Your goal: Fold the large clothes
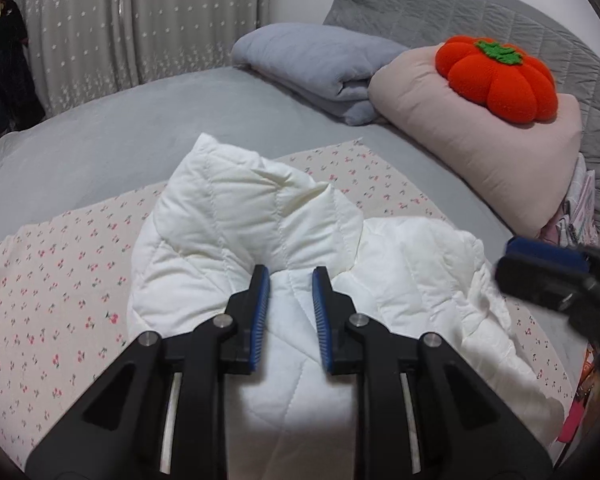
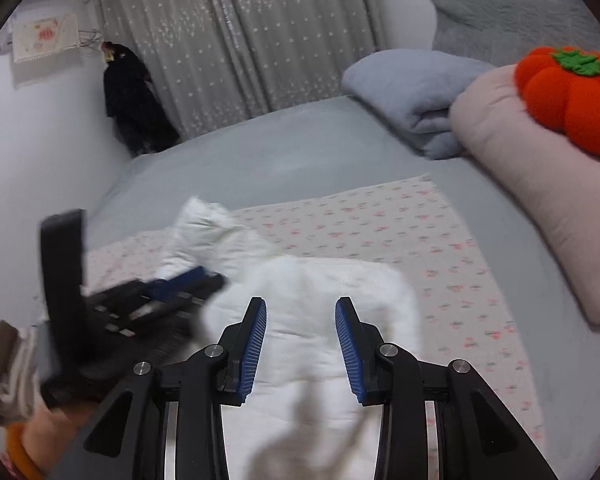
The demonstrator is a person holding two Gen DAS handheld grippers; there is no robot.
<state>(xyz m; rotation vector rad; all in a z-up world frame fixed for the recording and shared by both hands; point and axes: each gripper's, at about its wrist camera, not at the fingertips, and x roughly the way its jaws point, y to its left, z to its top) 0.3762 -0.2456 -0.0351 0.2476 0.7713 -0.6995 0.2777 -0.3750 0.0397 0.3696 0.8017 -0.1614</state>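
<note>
Bed (image 1: pixel 100 136): white quilted jacket (image 1: pixel 228 216) on floral sheet (image 1: pixel 52 272), half-folded, still bunched; left claw (image 1: pixel 291 280) and right claw (image 2: pixel 301 312) parted, empty.

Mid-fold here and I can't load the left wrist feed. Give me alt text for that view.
The left gripper hovers with its blue-padded fingers parted over a rumpled white quilted jacket, gripping nothing. The jacket lies on a floral sheet spread over a grey bed. The right gripper enters at the right edge; behind are a pink pillow topped by an orange pumpkin cushion.
</note>
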